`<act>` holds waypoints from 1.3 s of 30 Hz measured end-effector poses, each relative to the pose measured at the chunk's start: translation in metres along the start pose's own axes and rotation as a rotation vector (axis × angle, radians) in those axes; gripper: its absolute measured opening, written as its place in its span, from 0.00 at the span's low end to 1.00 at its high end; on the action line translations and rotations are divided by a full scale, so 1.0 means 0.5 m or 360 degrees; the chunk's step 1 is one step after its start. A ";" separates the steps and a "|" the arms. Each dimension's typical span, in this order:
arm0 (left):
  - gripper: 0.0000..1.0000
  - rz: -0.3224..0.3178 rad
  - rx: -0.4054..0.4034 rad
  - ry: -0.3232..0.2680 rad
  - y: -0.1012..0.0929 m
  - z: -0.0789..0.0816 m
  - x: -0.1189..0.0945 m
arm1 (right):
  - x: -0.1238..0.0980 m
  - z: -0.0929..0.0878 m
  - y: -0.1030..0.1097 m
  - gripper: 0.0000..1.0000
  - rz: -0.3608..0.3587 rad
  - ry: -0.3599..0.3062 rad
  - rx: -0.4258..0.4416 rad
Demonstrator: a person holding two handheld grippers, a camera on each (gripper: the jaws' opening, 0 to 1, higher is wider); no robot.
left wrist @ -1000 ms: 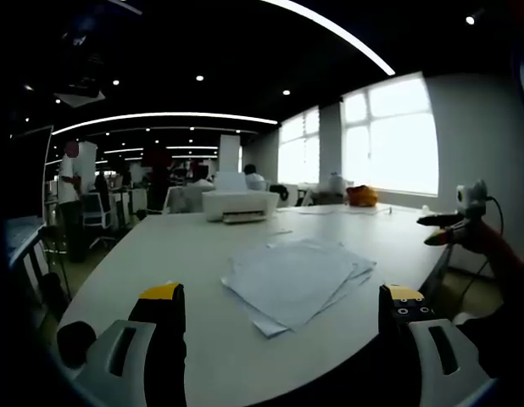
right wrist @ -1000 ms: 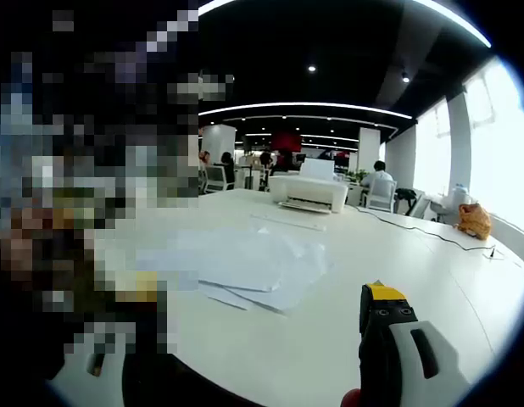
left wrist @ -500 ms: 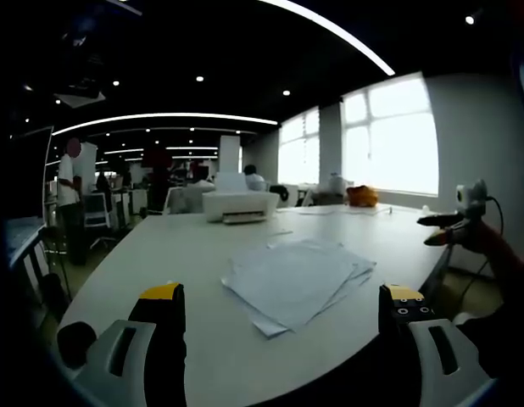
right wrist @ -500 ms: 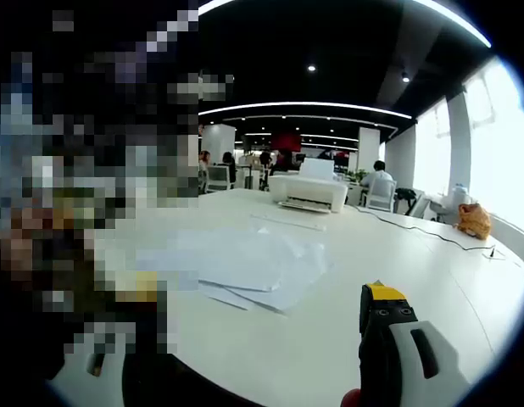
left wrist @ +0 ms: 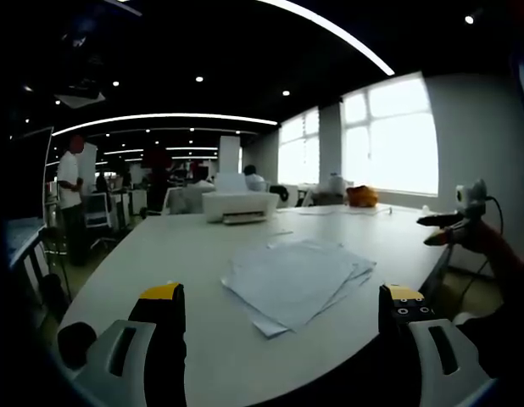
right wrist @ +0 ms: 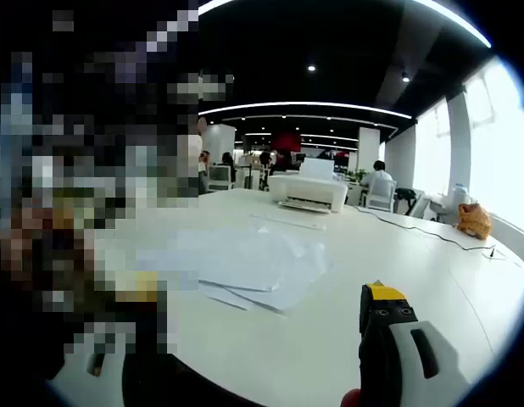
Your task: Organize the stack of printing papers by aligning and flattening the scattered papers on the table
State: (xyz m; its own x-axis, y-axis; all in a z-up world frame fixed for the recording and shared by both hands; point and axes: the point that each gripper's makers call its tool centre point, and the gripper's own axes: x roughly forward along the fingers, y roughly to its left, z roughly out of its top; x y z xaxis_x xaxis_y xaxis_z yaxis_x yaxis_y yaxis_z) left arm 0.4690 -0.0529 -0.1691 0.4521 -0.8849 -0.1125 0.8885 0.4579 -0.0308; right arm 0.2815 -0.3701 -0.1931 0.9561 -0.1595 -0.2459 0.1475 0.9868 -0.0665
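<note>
A loose, fanned-out stack of white printing papers (left wrist: pixel 296 275) lies on the white table (left wrist: pixel 160 254), its sheets skewed over one another. In the right gripper view the same papers (right wrist: pixel 245 263) lie ahead and to the left. My left gripper (left wrist: pixel 283 301) hovers at the table's near edge, short of the stack, open and holding nothing. My right gripper (right wrist: pixel 262 292) is also open and holding nothing; its right jaw shows a yellow tip and its left jaw is behind a mosaic patch. It also enters the left gripper view as the right gripper (left wrist: pixel 438 229) beside the table's right edge.
A white printer (left wrist: pixel 239 204) stands at the back of the table, with a thin cable (right wrist: pixel 423 233) running right from it. An orange bag (left wrist: pixel 361 196) sits by the bright windows. People and office chairs are further back.
</note>
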 end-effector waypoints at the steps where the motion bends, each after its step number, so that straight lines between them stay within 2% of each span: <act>1: 0.97 -0.0001 0.0000 0.0000 0.000 0.000 0.000 | 0.000 0.000 0.000 0.90 0.0000 -0.0001 0.0001; 16: 0.97 -0.0007 0.0004 -0.0002 -0.003 0.002 0.000 | 0.006 -0.003 -0.002 0.90 -0.0007 0.0015 -0.0004; 27: 0.97 -0.0015 0.0006 0.0001 -0.006 0.001 0.001 | 0.018 0.012 0.003 0.90 0.0014 -0.0013 -0.0001; 39: 0.97 -0.0023 0.0006 -0.0006 -0.005 0.004 -0.001 | 0.032 0.008 0.008 0.90 0.0016 0.0022 -0.0033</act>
State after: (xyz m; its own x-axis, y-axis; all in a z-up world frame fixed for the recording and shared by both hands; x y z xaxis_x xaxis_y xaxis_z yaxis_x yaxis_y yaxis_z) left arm 0.4666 -0.0540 -0.1671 0.4396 -0.8917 -0.1082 0.8952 0.4448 -0.0288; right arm 0.2986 -0.3684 -0.1936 0.9539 -0.1503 -0.2600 0.1326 0.9876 -0.0842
